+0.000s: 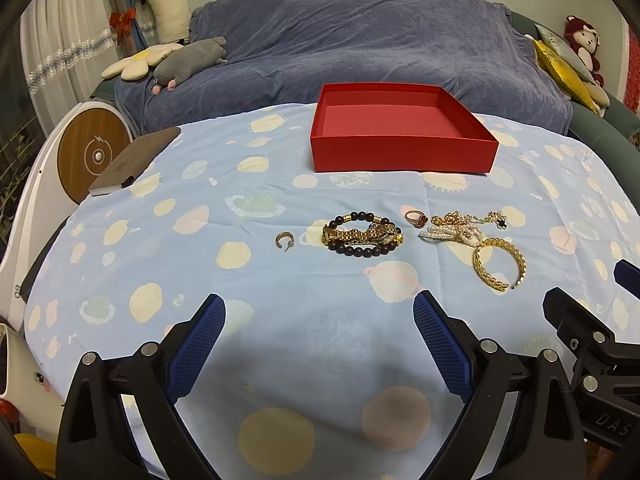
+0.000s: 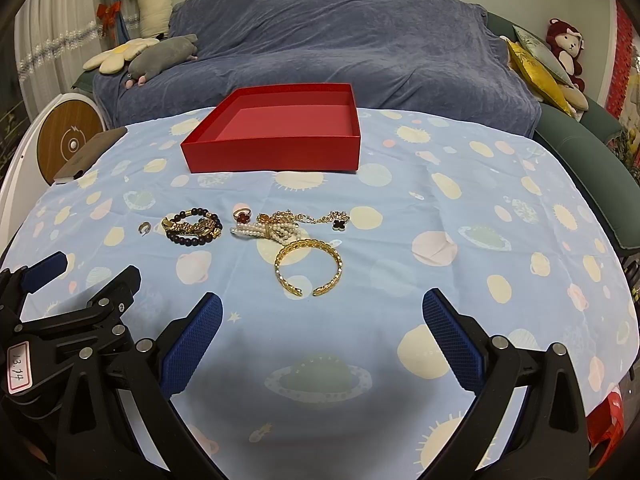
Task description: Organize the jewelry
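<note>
An empty red box (image 1: 400,156) (image 2: 276,156) stands at the back of the blue spotted tablecloth (image 1: 200,280). In front of it lies a row of jewelry: a small hoop earring (image 1: 285,239) (image 2: 144,227), a dark bead bracelet tangled with a gold chain band (image 1: 362,234) (image 2: 193,227), a red-stone ring (image 1: 416,217) (image 2: 242,215), a pearl and gold chain heap (image 1: 460,226) (image 2: 288,224), and a gold cuff bangle (image 1: 500,264) (image 2: 308,266). My left gripper (image 1: 319,306) is open, short of the bead bracelet. My right gripper (image 2: 322,306) is open, just short of the bangle.
A brown flat case (image 1: 134,160) (image 2: 90,152) lies at the table's left edge, with a round wood-faced device (image 1: 94,156) beyond. A sofa under a blue cover (image 1: 360,40) with plush toys (image 1: 184,62) runs behind the table. The other gripper's body shows at the right edge (image 1: 592,344).
</note>
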